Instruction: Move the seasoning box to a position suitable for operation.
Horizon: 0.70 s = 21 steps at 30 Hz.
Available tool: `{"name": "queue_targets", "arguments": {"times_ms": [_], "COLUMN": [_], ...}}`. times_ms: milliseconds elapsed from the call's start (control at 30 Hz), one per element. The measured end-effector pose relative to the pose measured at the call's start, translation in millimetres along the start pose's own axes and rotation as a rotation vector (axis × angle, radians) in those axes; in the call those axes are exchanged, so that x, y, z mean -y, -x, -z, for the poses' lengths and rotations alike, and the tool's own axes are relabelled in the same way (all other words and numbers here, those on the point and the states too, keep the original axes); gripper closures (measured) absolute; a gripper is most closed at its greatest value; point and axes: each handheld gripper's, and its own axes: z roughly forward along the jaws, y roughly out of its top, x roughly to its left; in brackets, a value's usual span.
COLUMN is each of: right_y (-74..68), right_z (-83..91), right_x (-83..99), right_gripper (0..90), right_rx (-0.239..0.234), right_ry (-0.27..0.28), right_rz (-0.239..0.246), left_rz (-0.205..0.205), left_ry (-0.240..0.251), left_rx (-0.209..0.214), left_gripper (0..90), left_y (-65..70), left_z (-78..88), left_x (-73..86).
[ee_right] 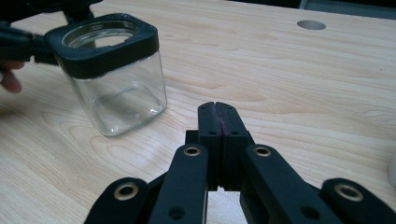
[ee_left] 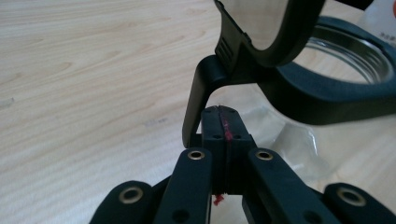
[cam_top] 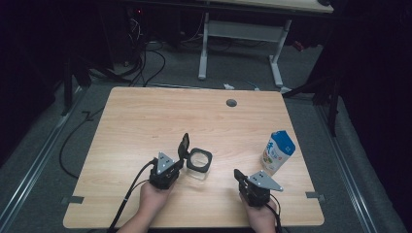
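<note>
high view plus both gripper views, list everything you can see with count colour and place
glass jar: one, clear with a black square rim, near the middle front of the table, by the left gripper
hinged lid: one, black frame with a clear pane, flipped up at the jar's left side
carton: one, white and blue, upright at the right side of the table
table: one, light wood, with a small grey round hole cover near the far edge
second desk: one, white legs, on the floor beyond the table
cables: several, black, on the grey floor
left gripper: one, black, shut, tip just below the lid's bracket
right gripper: one, black, shut, over bare table to the right of the jar
hands: two, at the near edge
</note>
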Motion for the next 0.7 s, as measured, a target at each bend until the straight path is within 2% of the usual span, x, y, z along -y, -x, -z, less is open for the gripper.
{"name": "queue_targets", "arguments": {"times_ms": [233,367,500,600,700], "right_y": [-2.5,-5.9,-8.7,-10.1,-13.2], "right_z": [-0.6,-3.6,-13.4,-26.1,-41.6], "right_x": [1.7,2.1,1.6,-1.3,-7.9], "right_gripper": [89.9,89.9,89.9,89.9,89.9], "right_rx": [-0.012,-0.035,-0.059,-0.069,-0.067], "right_ry": [0.003,-0.003,-0.015,-0.023,-0.043], "right_rz": [0.014,0.027,0.032,0.015,0.035], "left_rz": [0.045,0.015,-0.01,0.0,-0.002], "left_ry": [0.018,0.039,0.028,0.005,-0.006], "left_rx": [0.038,0.033,0.009,0.016,0.027], "left_gripper": [90.0,90.0,90.0,90.0,90.0], "left_y": [-17.8,-16.5,-13.9,-11.7,-8.9], "left_z": [-17.0,-3.9,14.6,22.9,29.8], "left_x": [-12.7,-10.7,-2.0,6.5,12.4]}}
